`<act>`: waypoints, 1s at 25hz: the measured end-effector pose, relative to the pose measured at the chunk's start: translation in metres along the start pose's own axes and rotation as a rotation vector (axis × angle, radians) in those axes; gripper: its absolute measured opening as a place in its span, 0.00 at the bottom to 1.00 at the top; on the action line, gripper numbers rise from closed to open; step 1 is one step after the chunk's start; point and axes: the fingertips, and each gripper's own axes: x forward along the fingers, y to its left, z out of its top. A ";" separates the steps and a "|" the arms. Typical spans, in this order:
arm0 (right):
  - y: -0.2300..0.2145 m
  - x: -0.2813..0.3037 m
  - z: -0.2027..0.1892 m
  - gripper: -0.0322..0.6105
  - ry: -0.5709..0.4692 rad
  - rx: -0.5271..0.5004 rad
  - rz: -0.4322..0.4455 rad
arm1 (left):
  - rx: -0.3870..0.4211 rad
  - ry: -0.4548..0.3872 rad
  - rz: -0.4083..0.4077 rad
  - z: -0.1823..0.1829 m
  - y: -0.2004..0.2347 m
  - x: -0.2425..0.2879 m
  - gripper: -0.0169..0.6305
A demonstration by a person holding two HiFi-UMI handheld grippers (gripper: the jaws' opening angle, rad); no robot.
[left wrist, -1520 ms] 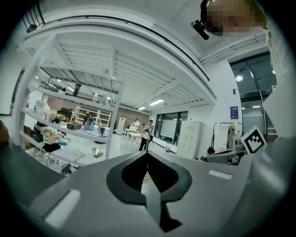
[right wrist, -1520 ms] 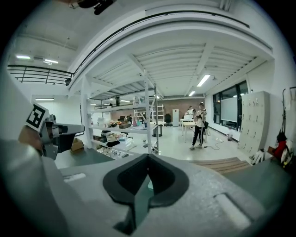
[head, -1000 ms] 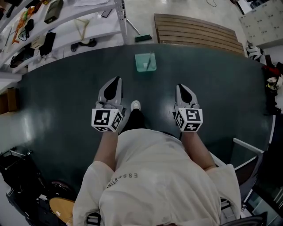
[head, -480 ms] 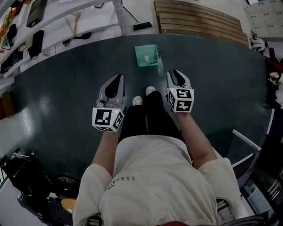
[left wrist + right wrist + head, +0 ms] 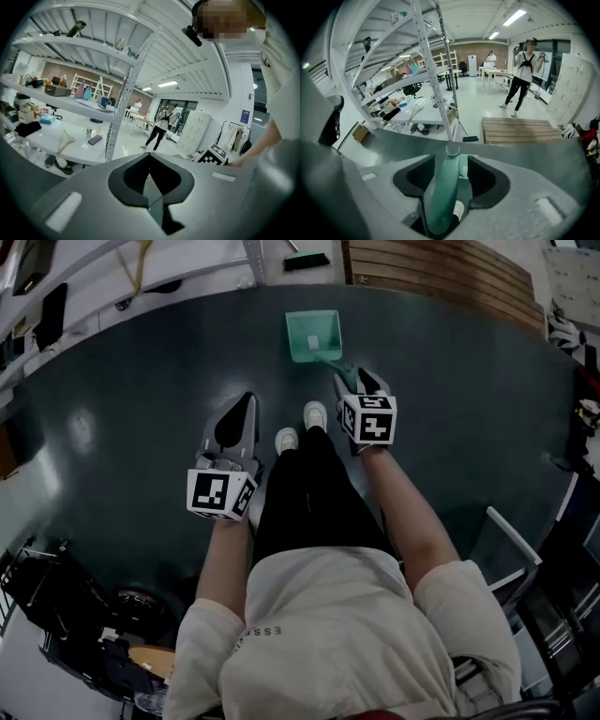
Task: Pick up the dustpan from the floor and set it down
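We hold two grippers above a green dustpan (image 5: 313, 336) near the dark floor's (image 5: 141, 362) far edge.
On our right gripper (image 5: 356, 381) the jaws, just opened wide, straddle its handle (image 5: 443, 197) without pressing; our left gripper (image 5: 247, 402) is closed, empty.

Smooth plastic dustpan (image 5: 313, 336); glossy floor (image 5: 141, 381)

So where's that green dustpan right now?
In the head view the dustpan lies on the dark floor at top centre, just ahead of the shoes; its handle runs between the jaws of the right tool, which have just been opening.
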 end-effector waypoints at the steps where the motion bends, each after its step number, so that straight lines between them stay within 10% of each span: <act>1: -0.001 0.010 -0.003 0.36 0.024 -0.002 0.002 | -0.009 0.008 0.007 -0.005 0.003 0.004 0.04; 11: -0.007 0.048 -0.013 0.19 0.076 0.049 -0.099 | -0.071 0.060 0.041 -0.037 0.016 0.010 0.04; 25: -0.014 -0.024 0.003 0.16 0.001 -0.045 -0.136 | -0.001 0.023 0.022 0.009 0.004 -0.028 0.04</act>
